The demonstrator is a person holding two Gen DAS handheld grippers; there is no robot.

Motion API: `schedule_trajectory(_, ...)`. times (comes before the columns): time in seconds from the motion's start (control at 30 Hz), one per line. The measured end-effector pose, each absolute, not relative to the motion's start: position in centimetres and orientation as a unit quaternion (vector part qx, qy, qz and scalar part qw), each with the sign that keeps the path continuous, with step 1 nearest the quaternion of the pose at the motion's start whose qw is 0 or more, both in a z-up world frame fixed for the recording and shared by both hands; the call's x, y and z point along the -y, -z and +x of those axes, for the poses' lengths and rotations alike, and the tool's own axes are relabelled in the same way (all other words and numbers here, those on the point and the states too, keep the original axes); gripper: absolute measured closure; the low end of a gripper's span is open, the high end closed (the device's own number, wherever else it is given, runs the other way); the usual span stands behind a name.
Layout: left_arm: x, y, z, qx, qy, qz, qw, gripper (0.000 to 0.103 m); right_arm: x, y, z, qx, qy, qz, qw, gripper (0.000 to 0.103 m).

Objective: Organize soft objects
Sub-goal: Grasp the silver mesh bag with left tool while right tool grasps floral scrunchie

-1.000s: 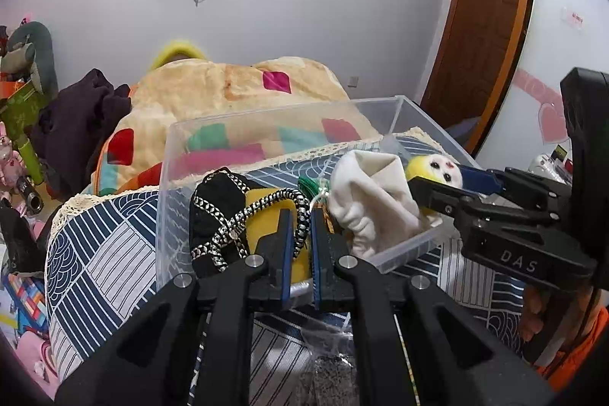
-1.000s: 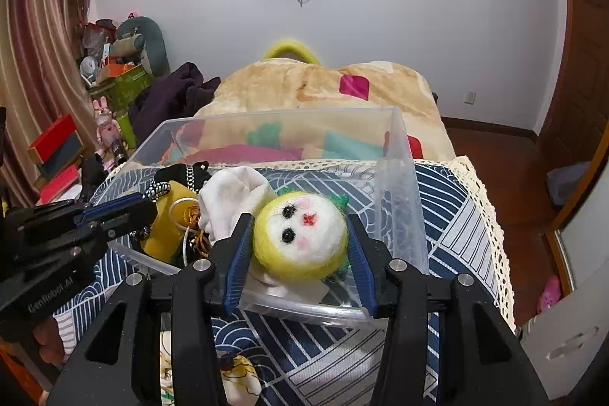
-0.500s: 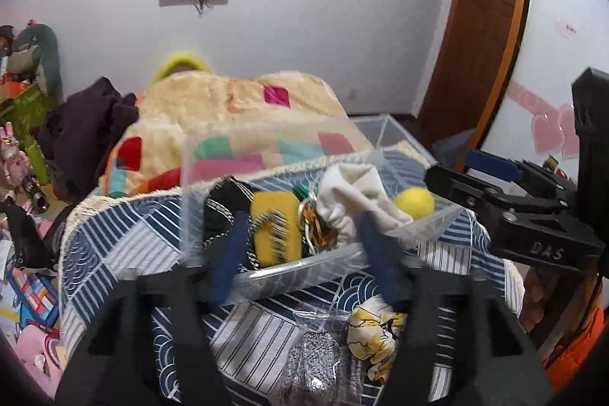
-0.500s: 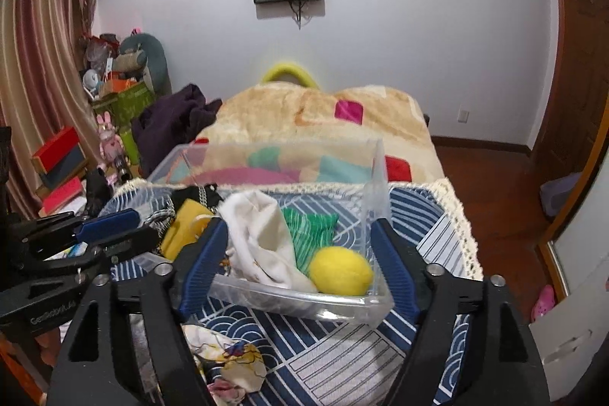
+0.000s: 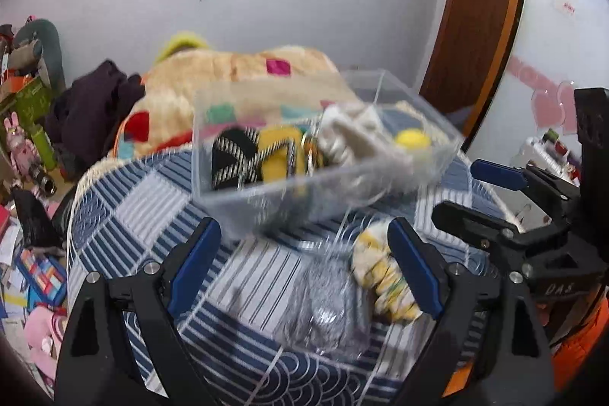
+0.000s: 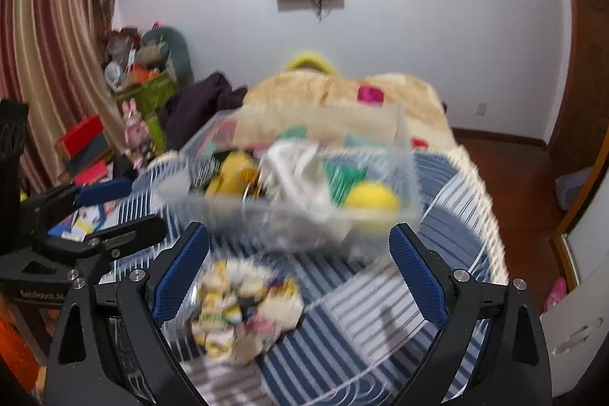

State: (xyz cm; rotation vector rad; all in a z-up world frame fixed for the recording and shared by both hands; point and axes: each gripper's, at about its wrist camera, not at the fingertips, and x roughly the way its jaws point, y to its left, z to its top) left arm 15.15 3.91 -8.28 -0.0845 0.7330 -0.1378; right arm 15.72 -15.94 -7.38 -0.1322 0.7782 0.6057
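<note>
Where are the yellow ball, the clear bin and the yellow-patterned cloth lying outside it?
yellow ball [image 6: 371, 197], right wrist view, middle of its surface.
clear bin [image 5: 289, 191], left wrist view, front wall.
yellow-patterned cloth [image 6: 243, 307], right wrist view, middle of the bundle.

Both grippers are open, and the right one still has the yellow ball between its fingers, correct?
Not quite. The right gripper is open but empty; the right wrist view shows the yellow ball lying inside the clear bin. The left gripper is open too.

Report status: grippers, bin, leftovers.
Left gripper open, empty. Right gripper open, empty. Yellow ball in clear bin. Patterned cloth on bedspread, outside bin.
</note>
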Motion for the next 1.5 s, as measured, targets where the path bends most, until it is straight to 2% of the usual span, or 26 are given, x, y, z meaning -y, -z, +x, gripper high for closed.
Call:
schedule_trajectory(0.33, -4.0, 12.5, 14.1, -0.417, 0.080, -0.043, 0.904, 0.013, 15.4, 11.3, 14.5, -0.436, -0.323, -0.053, 0.838, 0.009)
schedule_trajectory(0.37, -4.1, 12.9, 14.0, -0.421, 0.078, -0.044, 0.903, 0.014, 15.2, 11.5, 14.3, -0.438, -0.328, -0.057, 0.835, 0.011)
schedule_trajectory(0.43, -4.0, 13.6, 14.1, -0.431, 0.077, -0.046, 0.898, 0.014, 14.8, 11.9, 14.1, -0.444, -0.340, -0.061, 0.827, 0.021)
schedule_trajectory(0.5, -4.2, 14.2, 14.2, -0.435, 0.083, -0.062, 0.894, 0.016, 14.5, 12.3, 14.2, -0.452, -0.346, -0.061, 0.820, 0.036)
schedule_trajectory(0.57, -4.4, 14.3, 14.2, -0.433, 0.093, -0.075, 0.893, 0.021, 14.4, 12.4, 14.2, -0.446, -0.340, -0.070, 0.825, 0.044)
schedule_trajectory(0.67, -4.3, 14.4, 14.5, -0.432, 0.106, -0.087, 0.891, 0.032, 14.7, 12.3, 14.1, -0.446, -0.346, -0.064, 0.823, 0.070)
schedule_trajectory(0.7, -4.2, 14.3, 14.6, -0.432, 0.110, -0.090, 0.891, 0.038, 14.9, 12.2, 14.1, -0.446, -0.343, -0.062, 0.824, 0.075)
schedule_trajectory(0.8, -3.8, 14.3, 14.9, -0.431, 0.129, -0.097, 0.888, 0.053, 15.6, 11.9, 14.1, -0.440, -0.334, -0.056, 0.832, 0.083)
schedule_trajectory(0.9, -2.9, 14.1, 14.8, -0.429, 0.143, -0.090, 0.888, 0.070, 16.3, 11.5, 14.2, -0.434, -0.324, -0.055, 0.839, 0.085)
schedule_trajectory(1.03, -2.1, 13.4, 14.4, -0.417, 0.140, -0.072, 0.895, 0.081, 17.0, 10.5, 14.1, -0.420, -0.312, -0.052, 0.851, 0.088)
schedule_trajectory(1.1, -1.9, 12.9, 14.1, -0.411, 0.138, -0.064, 0.899, 0.083, 17.4, 9.9, 14.1, -0.411, -0.309, -0.049, 0.856, 0.092)
schedule_trajectory(1.3, -1.6, 10.6, 12.9, -0.378, 0.124, -0.031, 0.917, 0.084, 17.8, 8.4, 14.0, -0.385, -0.309, -0.040, 0.868, 0.092)
schedule_trajectory(1.43, -2.0, 8.9, 12.4, -0.355, 0.117, -0.034, 0.927, 0.084, 17.8, 8.7, 14.1, -0.396, -0.316, -0.041, 0.861, 0.091)
schedule_trajectory(1.47, -2.2, 8.5, 12.3, -0.350, 0.114, -0.035, 0.929, 0.084, 17.6, 9.0, 14.2, -0.404, -0.315, -0.044, 0.858, 0.083)
schedule_trajectory(1.5, -2.4, 8.1, 12.1, -0.344, 0.111, -0.037, 0.932, 0.084, 17.4, 9.5, 14.3, -0.413, -0.314, -0.046, 0.854, 0.065)
